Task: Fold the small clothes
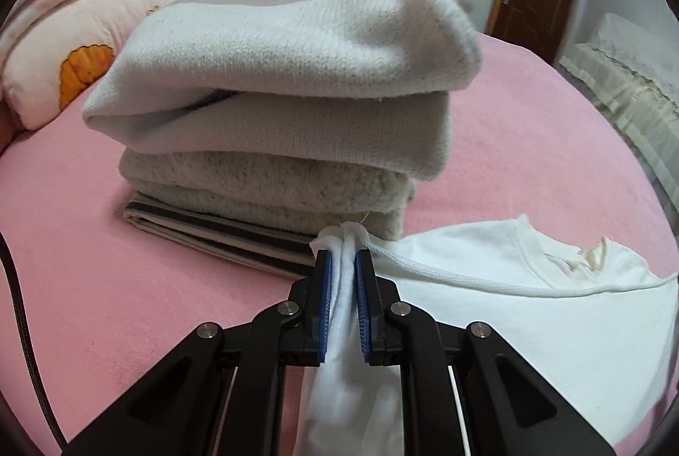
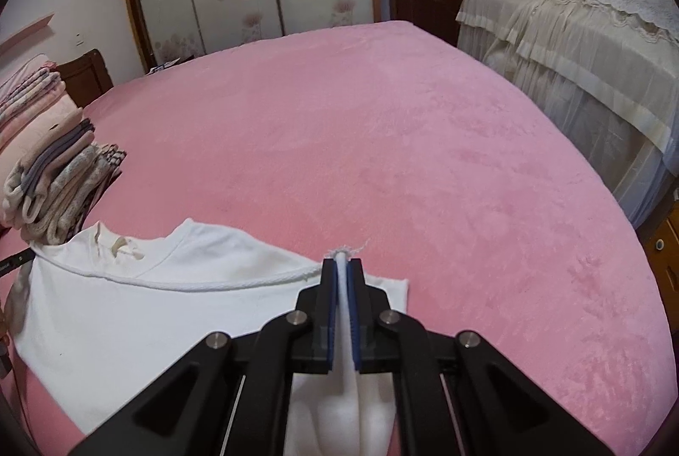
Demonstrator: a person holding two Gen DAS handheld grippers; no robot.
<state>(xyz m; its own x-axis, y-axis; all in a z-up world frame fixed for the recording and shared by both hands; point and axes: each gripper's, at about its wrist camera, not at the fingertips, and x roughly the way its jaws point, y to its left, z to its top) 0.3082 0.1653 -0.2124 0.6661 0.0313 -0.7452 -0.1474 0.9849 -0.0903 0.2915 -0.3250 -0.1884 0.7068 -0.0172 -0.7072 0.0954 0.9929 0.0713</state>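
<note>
A small white shirt (image 1: 530, 311) lies on the pink bed, its neckline with a yellowish label facing up; it also shows in the right wrist view (image 2: 127, 311). My left gripper (image 1: 343, 256) is shut on a bunched corner of the shirt's hem, just in front of the stack of folded clothes. My right gripper (image 2: 341, 265) is shut on the other corner of the same hem. The hem edge (image 2: 220, 284) runs taut between the two grippers, folded over the shirt's body.
A stack of folded grey and cream clothes (image 1: 288, 108) stands on the pink bed (image 2: 403, 142) right behind my left gripper; it shows at the left of the right wrist view (image 2: 55, 175). Pillows (image 1: 63, 44) lie at far left. A cream-covered piece of furniture (image 2: 585, 44) stands at right.
</note>
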